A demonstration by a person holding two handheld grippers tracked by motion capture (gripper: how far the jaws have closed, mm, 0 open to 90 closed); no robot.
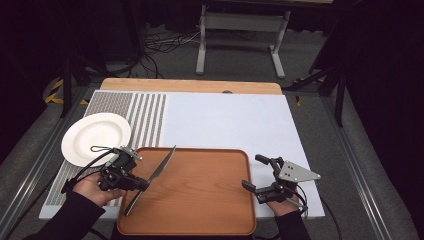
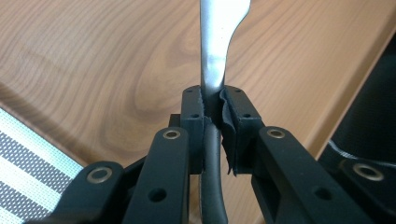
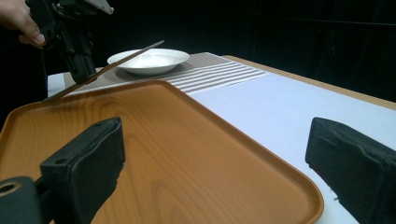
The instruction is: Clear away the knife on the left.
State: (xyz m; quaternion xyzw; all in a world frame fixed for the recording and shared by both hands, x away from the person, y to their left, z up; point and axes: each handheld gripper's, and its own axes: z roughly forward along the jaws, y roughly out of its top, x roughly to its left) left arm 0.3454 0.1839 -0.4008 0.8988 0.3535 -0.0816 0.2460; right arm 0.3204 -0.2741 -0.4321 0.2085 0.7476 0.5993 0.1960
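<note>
White plate (image 1: 96, 138) on striped placemat (image 1: 145, 112), just beyond wooden tray (image 1: 200, 200); nothing between. Left gripper (image 1: 142, 183) at tray's left edge, jaws clamped on knife (image 1: 152, 177) where dark handle meets blade. Knife held above tray's left part, long axis diagonal, tip up toward plate. Right gripper (image 1: 252, 172) beside tray's right edge, jaws wide apart, holding nothing.

Even overhead light brightens the worktop (image 1: 225, 120) against a black room — shadows faint, mild glare on the knife (image 2: 219, 42), near claw jaws soft, all frames slightly grainy.
</note>
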